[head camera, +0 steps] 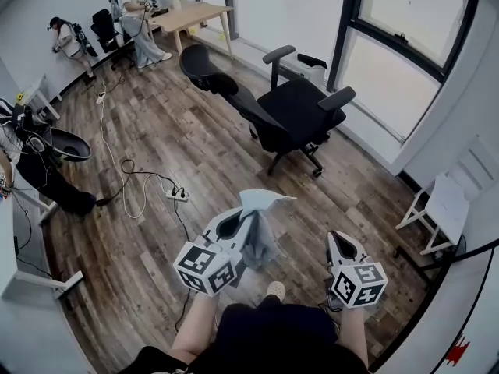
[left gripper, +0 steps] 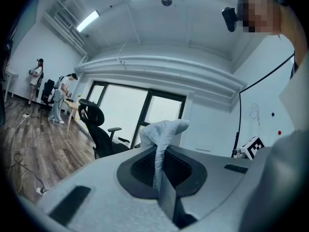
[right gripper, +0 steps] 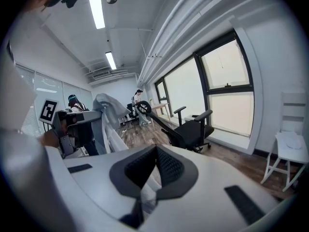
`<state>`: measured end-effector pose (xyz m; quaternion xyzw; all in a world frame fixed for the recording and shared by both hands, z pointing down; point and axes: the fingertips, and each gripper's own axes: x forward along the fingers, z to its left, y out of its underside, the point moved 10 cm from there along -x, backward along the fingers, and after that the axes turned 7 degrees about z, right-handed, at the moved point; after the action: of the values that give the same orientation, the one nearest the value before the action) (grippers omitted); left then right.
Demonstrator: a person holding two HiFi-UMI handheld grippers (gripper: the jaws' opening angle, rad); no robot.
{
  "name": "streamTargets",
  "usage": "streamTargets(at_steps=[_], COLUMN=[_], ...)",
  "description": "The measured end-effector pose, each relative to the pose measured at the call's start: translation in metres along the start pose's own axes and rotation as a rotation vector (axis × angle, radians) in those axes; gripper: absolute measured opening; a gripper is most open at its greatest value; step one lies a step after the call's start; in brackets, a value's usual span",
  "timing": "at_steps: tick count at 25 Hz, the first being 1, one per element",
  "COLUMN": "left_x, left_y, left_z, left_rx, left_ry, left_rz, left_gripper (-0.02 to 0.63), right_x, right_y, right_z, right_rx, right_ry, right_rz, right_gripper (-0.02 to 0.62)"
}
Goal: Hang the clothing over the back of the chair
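A pale grey-blue garment (head camera: pixel 261 228) hangs from my left gripper (head camera: pixel 238 223), bunched above the jaws and drooping below them. In the left gripper view the jaws are shut on a fold of the garment (left gripper: pixel 164 129), which stands up out of my left gripper (left gripper: pixel 158 153). My right gripper (head camera: pixel 337 240) is to the right of the garment, apart from it. Its jaws (right gripper: pixel 155 150) meet at the tips; a pale sliver shows in the slit behind them. The black office chair (head camera: pixel 292 107) stands ahead near the window, its back reclined and its headrest (head camera: pixel 199 65) to the left.
A cable and power strip (head camera: pixel 178 195) lie on the wood floor to the left. A white folding chair (head camera: pixel 448 205) stands at the right wall. Two people work by a desk (head camera: pixel 191 14) at the far end. Another seat (head camera: pixel 66 142) is at the left.
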<state>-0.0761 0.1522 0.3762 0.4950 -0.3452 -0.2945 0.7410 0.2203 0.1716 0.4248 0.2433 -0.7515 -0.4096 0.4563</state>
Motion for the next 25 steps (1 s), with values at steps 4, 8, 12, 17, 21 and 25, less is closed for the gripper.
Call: streamTargets(at_steps=[4,8,12,17,21,25], left_x=[0.013,0.014,0.009,0.008,0.023,0.045], left_y=[-0.005,-0.011,-0.008,-0.008,-0.007,-0.008], left_z=[-0.005,-0.006,-0.008,-0.005,-0.001,0.012], left_rx=[0.019,0.016,0.011,0.014,0.022,0.011], left_ry=[0.012,0.003,-0.011,-0.019,-0.004,0.0], left_rz=[-0.027,-0.051,-0.044,-0.029,-0.016,0.006], left_gripper=[0.015,0.015,0.015,0.015,0.015,0.015], right_x=[0.006,0.01,0.015,0.021,0.031,0.045], right_y=[-0.009,-0.016,-0.014,-0.01,-0.007,-0.016], right_z=[-0.014,-0.02,-0.019,-0.016,-0.026,-0.037], right_rx=[-0.007,-0.016,-0.011,-0.003,0.019,0.026], right_ry=[0.005,-0.003,-0.022,-0.045,-0.028,-0.018], right_rz=[-0.018,-0.024,-0.01,0.002,0.015,0.017], right_gripper=[0.002,0.002,0.002,0.002,0.002,0.002])
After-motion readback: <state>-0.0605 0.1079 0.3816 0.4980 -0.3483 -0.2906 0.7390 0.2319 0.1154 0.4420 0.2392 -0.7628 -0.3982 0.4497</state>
